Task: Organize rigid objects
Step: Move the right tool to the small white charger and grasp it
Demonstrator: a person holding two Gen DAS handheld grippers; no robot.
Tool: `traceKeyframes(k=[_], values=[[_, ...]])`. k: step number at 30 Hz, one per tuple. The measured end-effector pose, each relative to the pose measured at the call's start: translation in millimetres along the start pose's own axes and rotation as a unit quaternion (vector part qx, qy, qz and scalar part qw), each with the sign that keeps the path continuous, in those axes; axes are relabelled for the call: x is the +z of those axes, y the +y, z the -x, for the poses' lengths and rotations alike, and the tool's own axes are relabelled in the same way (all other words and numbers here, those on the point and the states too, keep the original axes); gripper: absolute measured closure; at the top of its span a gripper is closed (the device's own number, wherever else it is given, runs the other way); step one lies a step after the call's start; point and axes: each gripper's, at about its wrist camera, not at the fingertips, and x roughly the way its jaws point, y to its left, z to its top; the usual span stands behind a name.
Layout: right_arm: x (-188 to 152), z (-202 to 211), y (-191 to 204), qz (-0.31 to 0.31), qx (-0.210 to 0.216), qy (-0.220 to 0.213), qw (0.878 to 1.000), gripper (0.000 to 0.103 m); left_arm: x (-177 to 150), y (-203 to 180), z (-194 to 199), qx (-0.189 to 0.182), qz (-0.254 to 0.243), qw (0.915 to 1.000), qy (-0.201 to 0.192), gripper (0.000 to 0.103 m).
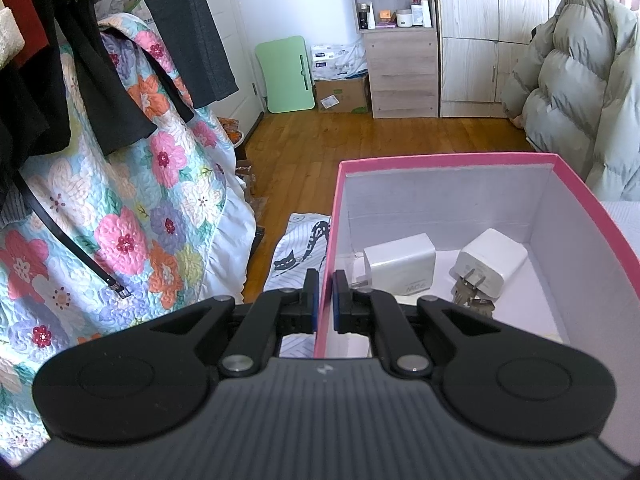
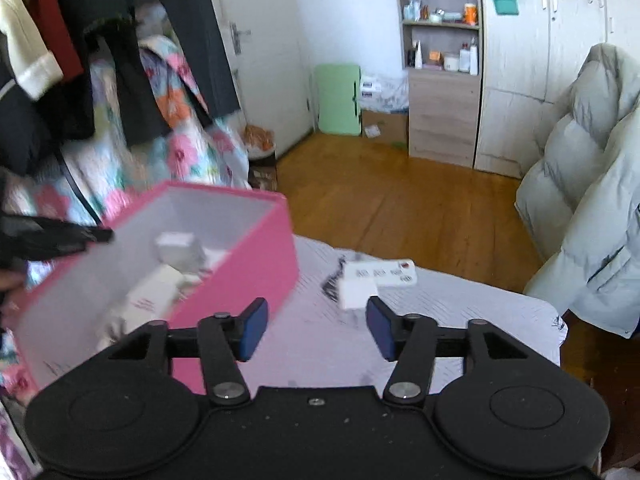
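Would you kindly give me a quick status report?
Left gripper shut on pink box wall. Right gripper open, empty, facing white charger and remote on bed. Nothing between.

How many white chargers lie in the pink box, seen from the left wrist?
2: a square charger by the left wall of the pink box, and a charger with prongs to its right. More may hide behind the left gripper.
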Motion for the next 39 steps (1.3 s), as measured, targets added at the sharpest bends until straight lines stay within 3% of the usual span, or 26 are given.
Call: traceKeyframes(k=[6,16,18,20,22,26,33,39], values=[[1.9,-57.3,-13.5,0.03,0.016,0.02,0.999,0.034,0.6,-0.6,-0.6,0.0,-0.001,1.0,0.001,0.097],[-5.8,-131.7,-23.7,0.051,-0.038,0.025,0.998,0.034,-0.1,-3.4,1.1,0.005,-0.008,1.0,0.0,0.097],[-7.8,-137.2,-23.3,0.051,-0.035,0.029,0.998,0.04,-0.2,-3.6,1.0,0.004,-0.006,1.0,0.001,0.097],[-10.0,-137.0,-21.5,0.05,-0.029,0.037,0.998,0.052,-0.1,-5.3,1.1,0.005,-0.007,1.0,0.001,0.097],[-10.7,-130.3,-21.2,0.033,-0.027,0.038,0.998,0.055,0.2,-6.0,0.7,0.008,-0.012,0.9999,0.001,0.097],[-17.6,-113.1,-16.4,0.032,-0.025,0.041,0.998,0.055,0.1,-6.6,0.2,0.009,-0.013,0.9999,0.001,0.097],[-32.7,-84.8,-6.5,-0.009,-0.04,0.107,0.993,0.055,0.1,-7.4,-0.4,0.009,-0.014,0.9999,0.001,0.097],[-37.1,-78.6,3.4,-0.027,-0.048,0.118,0.991,0.05,0.0,-9.4,-0.2,0.009,-0.016,0.9998,0.0,0.097]])
